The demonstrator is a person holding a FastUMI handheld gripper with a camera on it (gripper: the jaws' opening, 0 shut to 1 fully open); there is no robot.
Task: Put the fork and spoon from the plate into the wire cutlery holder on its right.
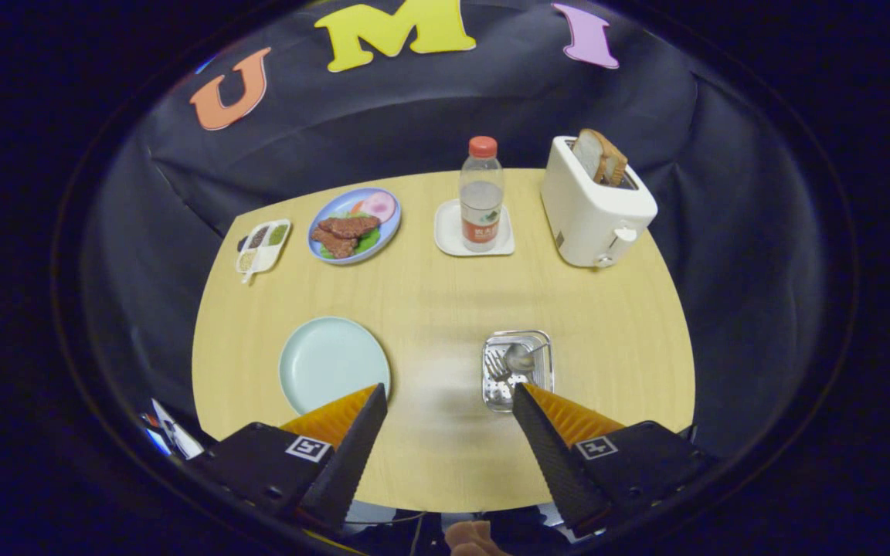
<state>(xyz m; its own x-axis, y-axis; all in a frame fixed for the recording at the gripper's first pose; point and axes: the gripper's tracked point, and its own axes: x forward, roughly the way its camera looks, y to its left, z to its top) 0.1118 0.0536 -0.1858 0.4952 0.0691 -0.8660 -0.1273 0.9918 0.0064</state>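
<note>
Fork point(497, 364) and spoon point(521, 357) already stand in the wire cutlery holder point(517, 371), just ahead of one fingertip of your gripper point(449, 398), jaws wide apart and empty, pale plate point(333, 364) bare opposite.

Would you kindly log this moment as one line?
tool: open, empty | fork, spoon: in holder | plate: bare

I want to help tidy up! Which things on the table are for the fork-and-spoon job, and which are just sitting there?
For the job: pale green round plate, metal fork, metal spoon, wire cutlery holder, open tool.

Just sitting there: white toaster, red-capped plastic bottle, blue plate of food, white seasoning tray.
</note>
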